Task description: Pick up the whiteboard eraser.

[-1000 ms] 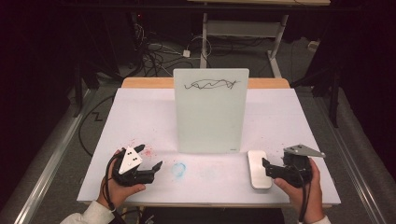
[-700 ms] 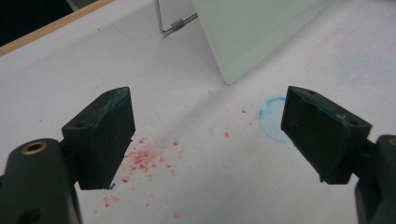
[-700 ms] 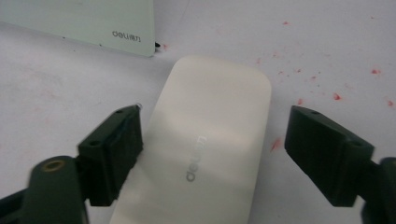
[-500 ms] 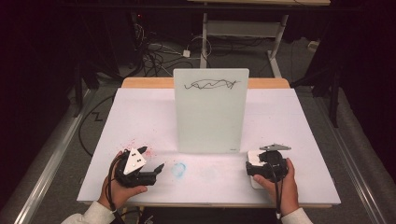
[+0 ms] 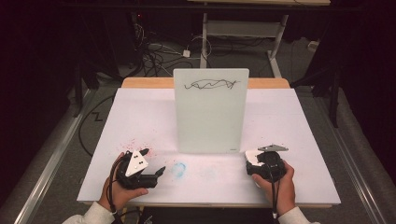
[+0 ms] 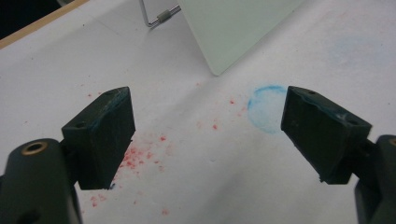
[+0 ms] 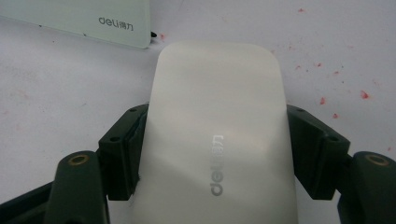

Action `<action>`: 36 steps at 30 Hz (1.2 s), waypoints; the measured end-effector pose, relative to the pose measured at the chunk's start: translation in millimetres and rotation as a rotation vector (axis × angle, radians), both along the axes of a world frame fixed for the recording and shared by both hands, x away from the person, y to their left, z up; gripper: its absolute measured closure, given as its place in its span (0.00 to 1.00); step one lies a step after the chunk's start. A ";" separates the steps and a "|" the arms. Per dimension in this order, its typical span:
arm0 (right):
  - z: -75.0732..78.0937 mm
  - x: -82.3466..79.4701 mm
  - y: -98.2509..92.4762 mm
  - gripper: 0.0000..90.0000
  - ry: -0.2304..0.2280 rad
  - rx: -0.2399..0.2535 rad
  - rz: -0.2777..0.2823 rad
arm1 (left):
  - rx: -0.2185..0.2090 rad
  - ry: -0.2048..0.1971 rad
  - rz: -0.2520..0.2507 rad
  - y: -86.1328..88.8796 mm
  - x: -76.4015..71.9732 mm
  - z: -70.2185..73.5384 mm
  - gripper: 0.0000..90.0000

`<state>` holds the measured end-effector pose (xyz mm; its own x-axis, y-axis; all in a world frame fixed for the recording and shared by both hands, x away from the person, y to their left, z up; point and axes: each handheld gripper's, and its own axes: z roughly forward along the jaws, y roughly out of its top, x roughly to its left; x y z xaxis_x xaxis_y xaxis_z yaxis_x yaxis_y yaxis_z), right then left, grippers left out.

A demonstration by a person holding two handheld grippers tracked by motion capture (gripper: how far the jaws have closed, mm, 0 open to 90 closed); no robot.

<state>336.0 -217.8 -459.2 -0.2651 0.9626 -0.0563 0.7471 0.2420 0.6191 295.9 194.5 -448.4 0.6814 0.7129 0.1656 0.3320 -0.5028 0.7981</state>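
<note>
High view: one eraser [image 5: 252,156] (gripped)

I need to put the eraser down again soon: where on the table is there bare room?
Bare table lies left of the whiteboard and right of it. The front strip is crowded: left tool, blue smudge, and right tool gripping the eraser.

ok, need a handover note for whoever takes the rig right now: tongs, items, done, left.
Right tongs: jaws have just been closing and now clamp the sides of the white eraser, which lies on the table by the board's near right corner.
Left tongs: open, nothing between the jaws, low over the table near the blue ring stain.
Whiteboard: upright on its stand, black scribble near the top edge.
Done: eraser gripped.
Left, probably: lift the eraser and wipe off the scribble.
</note>
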 end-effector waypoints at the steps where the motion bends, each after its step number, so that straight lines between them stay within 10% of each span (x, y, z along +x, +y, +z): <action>1: 0.0 0.0 0.0 0.34 0.000 0.000 0.000 | 0.003 0.003 -0.002 -0.2 0.2 -0.1 0.19; 36: 41.8 13.6 -35.5 0.34 -0.290 -0.003 0.184 | 0.002 0.002 0.056 14.0 14.7 -7.7 0.19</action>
